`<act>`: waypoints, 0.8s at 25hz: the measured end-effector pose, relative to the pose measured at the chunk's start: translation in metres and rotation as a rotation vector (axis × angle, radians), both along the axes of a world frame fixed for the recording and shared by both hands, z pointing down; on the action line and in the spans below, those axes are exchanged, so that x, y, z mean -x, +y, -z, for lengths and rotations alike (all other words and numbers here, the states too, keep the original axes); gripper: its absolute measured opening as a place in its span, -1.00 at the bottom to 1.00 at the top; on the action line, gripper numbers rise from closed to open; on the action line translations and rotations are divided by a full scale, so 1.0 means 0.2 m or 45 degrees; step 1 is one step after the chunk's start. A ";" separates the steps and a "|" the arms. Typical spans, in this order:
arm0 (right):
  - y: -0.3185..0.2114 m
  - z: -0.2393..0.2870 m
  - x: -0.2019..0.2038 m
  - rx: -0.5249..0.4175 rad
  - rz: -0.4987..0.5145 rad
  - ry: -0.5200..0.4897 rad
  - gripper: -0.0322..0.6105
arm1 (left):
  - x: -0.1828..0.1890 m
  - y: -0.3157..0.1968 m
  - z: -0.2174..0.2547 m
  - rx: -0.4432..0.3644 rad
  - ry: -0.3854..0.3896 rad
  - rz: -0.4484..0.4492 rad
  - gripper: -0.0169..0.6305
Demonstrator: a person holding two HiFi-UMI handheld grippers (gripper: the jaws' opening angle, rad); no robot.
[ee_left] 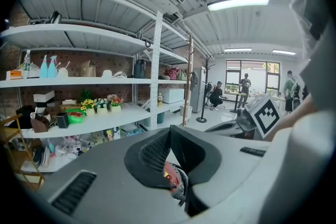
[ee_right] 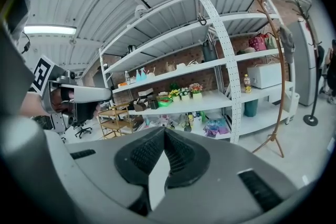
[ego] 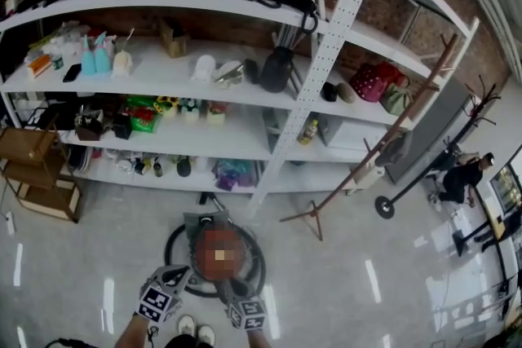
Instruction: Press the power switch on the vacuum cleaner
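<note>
**A:** Start closest in. How many hand-held grippers, and how do they stand?

**B:** Two. The left hand-held gripper (ee_left: pixel 168 130) has its jaws closed tip to tip and grips nothing. A sliver of red shows through the slot below the tips. The right hand-held gripper (ee_right: pixel 164 130) is closed the same way and is also empty, with only pale floor (ego: pixel 342 289) in its slot. Each carries one marker cube.

**A:** What is under them?

**B:** In the head view, two shoes (ego: pixel 196 328) sit at the bottom edge, between the arms.

**A:** And the vacuum?

**B:** One vacuum (ego: pixel 207 238), round and reddish-brown, stands on the floor just ahead of both grippers. One black loop (ego: pixel 174 247) lies around it. The two grippers sit at its near edge, left and right of centre. I cannot tell whether either touches it. A mosaic patch covers its top, so I cannot make out the switch.

**A:** Next out?

**B:** One small wooden rack (ego: pixel 33 175) stands at the left. One wooden coat stand (ego: pixel 383 147) leans at the right, with its feet on the floor.

**A:** Behind those?

**B:** One white shelving unit (ego: pixel 330 53) with four shelves runs along a brick wall. The second shelf from the top holds two blue spray bottles (ego: pixel 95 59) side by side. The shelf below has three small flower pots (ego: pixel 189 108) in a row.

**A:** Farthest off?

**B:** One person (ego: pixel 462 175) is at the right edge of the head view. The left gripper view shows three people (ee_left: pixel 244 84) near the windows.
</note>
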State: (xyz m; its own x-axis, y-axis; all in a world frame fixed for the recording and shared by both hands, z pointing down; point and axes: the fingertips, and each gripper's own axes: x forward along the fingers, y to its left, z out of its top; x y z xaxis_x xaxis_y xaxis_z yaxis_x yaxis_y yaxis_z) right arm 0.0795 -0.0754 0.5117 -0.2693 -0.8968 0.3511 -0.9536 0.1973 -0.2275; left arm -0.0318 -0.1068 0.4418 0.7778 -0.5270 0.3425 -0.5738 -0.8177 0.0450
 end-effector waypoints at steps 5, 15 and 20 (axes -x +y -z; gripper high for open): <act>0.01 0.10 -0.01 -0.026 0.000 0.002 -0.87 | 0.01 0.00 0.07 -0.022 0.003 0.007 -0.93; 0.03 0.30 -0.06 -0.086 -0.035 0.024 -0.87 | -0.01 0.01 0.22 -0.091 0.011 -0.015 -0.93; 0.06 0.41 -0.09 -0.127 -0.062 0.040 -0.87 | 0.02 0.02 0.31 -0.127 0.022 -0.018 -0.93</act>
State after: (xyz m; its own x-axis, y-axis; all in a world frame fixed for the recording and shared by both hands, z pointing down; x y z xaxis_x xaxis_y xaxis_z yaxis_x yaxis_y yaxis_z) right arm 0.0970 -0.0632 0.4293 -0.2148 -0.9396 0.2667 -0.9689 0.1707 -0.1790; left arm -0.0348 -0.1025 0.3799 0.7908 -0.5465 0.2754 -0.5617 -0.8268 -0.0278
